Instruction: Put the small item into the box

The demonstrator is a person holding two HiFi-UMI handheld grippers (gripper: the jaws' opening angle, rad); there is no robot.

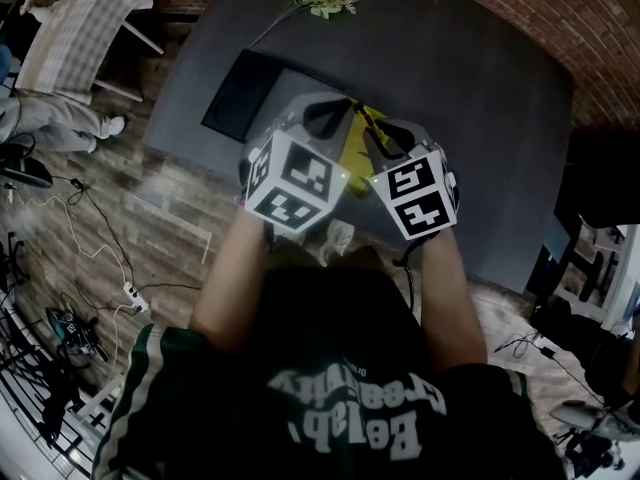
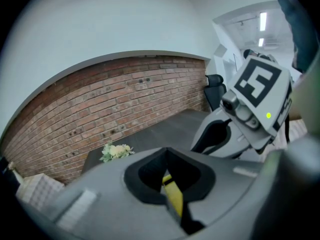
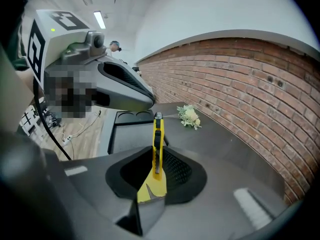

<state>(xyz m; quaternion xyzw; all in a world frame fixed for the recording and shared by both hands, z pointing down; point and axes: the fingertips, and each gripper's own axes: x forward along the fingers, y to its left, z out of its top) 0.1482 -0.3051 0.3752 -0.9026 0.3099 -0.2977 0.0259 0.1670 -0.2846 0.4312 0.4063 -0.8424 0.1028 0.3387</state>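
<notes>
Yellow cutter [image 3: 157,134] sits clamped between the right gripper's [image 3: 156,171] jaws, short of the box [image 3: 131,130] and not yet inside it. I judge the sound way is to carry it over the box's open floor, lower it flat, then let go. Both grippers tilt downward, close together on the near side of the box. The left gripper [image 2: 169,176] is closed on a yellow strip [image 2: 173,196] — whether it belongs to the cutter I cannot tell. Flowers [image 3: 190,116] lie beyond the box.

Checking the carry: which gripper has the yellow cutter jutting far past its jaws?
The right gripper: the yellow cutter juts far beyond its jaws; the left gripper shows only a yellow sliver.
</notes>
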